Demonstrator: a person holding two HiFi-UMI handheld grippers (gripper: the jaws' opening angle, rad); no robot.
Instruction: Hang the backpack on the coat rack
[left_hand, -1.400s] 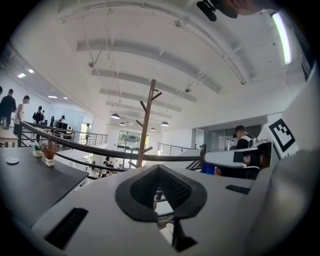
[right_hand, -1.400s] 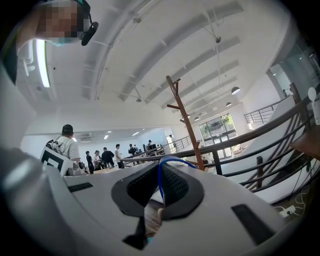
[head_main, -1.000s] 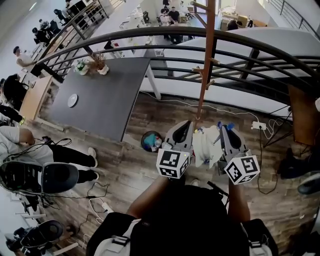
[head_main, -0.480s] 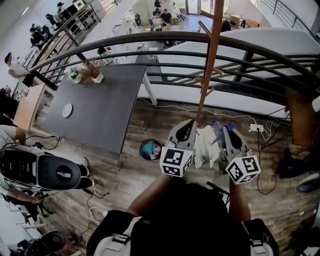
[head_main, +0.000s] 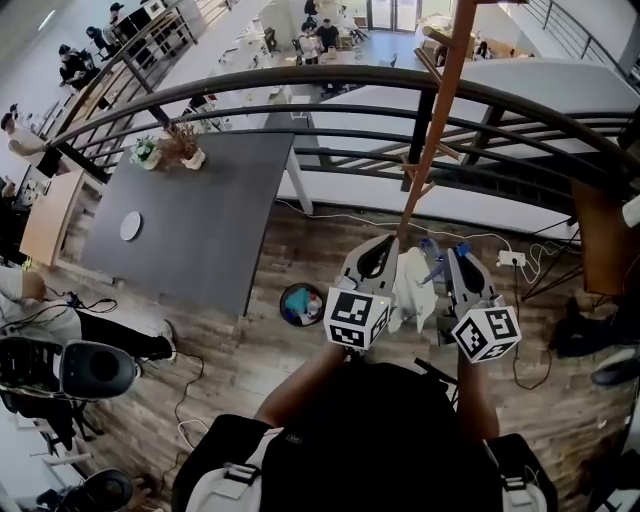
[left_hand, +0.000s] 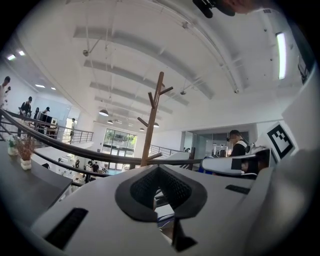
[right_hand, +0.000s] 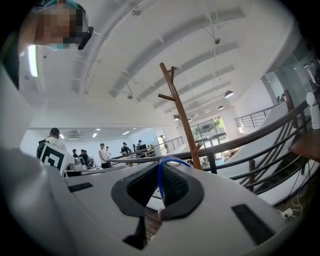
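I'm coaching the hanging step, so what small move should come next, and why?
Probably raise the right tongs up and forward toward the coat rack. They pinch the blue loop of the backpack, but in the right gripper view the pegs rise above and beyond it, so the loop cannot yet slip over one.

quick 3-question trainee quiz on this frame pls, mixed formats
1. True or false: the white backpack already hangs on the brown wooden coat rack.
2. What sits between the pads of the right gripper? A) thin blue loop B) red cable C) nothing
3. Fill in: on the dark grey table stands a potted ____.
Key: 1 false; 2 A; 3 plant.
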